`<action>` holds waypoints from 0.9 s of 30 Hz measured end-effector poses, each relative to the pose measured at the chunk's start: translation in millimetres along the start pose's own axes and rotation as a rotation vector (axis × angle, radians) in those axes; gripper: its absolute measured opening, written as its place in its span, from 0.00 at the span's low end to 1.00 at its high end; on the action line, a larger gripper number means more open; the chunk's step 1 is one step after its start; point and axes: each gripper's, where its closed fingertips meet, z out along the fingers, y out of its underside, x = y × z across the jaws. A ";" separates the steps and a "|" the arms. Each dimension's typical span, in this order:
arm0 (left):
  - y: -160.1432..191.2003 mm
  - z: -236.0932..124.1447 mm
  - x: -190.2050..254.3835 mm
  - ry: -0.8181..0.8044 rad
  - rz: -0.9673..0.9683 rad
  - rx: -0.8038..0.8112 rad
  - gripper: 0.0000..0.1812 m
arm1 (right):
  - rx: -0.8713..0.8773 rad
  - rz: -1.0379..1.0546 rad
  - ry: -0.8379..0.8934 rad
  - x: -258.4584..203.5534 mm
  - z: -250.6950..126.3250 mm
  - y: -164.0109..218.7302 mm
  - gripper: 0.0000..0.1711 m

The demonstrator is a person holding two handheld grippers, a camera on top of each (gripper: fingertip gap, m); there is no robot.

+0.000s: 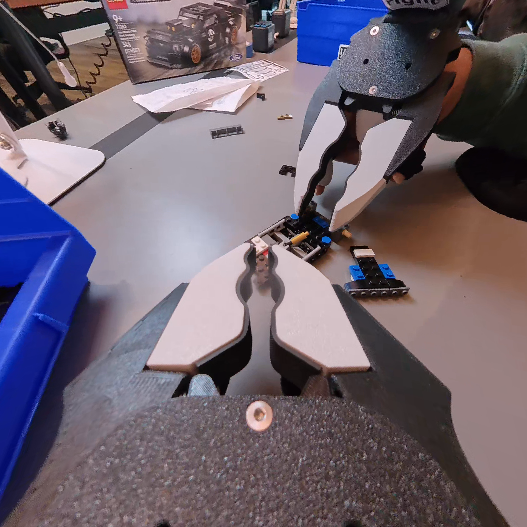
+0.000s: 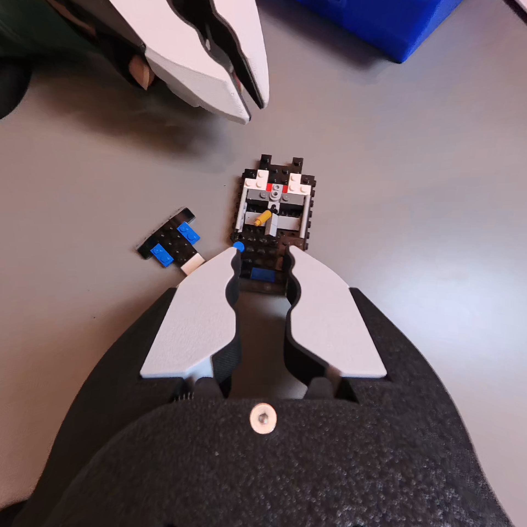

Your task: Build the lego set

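Note:
A partly built black brick chassis (image 1: pixel 299 236) (image 2: pixel 273 211) with grey beams, a yellow pin and blue studs lies on the grey table (image 1: pixel 171 199). My right gripper (image 2: pixel 261 251) (image 1: pixel 316 218) straddles one end of it, with both fingers against its sides. My left gripper (image 1: pixel 261 249) (image 2: pixel 253 112) has its fingers nearly together and empty. It hovers just short of the chassis's white-and-red end without touching it. A small black plate assembly with blue plates (image 1: pixel 373 273) (image 2: pixel 171 239) lies beside the chassis.
A blue bin (image 1: pixel 34 285) stands close on the left and another (image 1: pixel 328 34) (image 2: pixel 385 22) at the back. The set's box (image 1: pixel 176 37), paper sheets (image 1: pixel 199 94), a white stand base (image 1: pixel 57 165) and loose small pieces (image 1: pixel 226 131) (image 1: pixel 286 170) lie beyond. Across from one pair of fingers to the other is roughly 8 cm.

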 end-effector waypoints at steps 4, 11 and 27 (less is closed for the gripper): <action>2.5 0.2 2.0 0.003 0.033 -0.017 0.04 | -0.028 0.024 0.010 -1.2 1.1 0.2 0.19; 6.7 2.8 4.8 0.004 0.070 -0.047 0.04 | -0.061 0.056 0.082 10.5 -1.5 0.2 0.23; 36.2 42.9 25.4 0.403 0.294 -0.444 0.41 | -0.105 -0.009 -0.056 8.4 8.3 4.1 0.21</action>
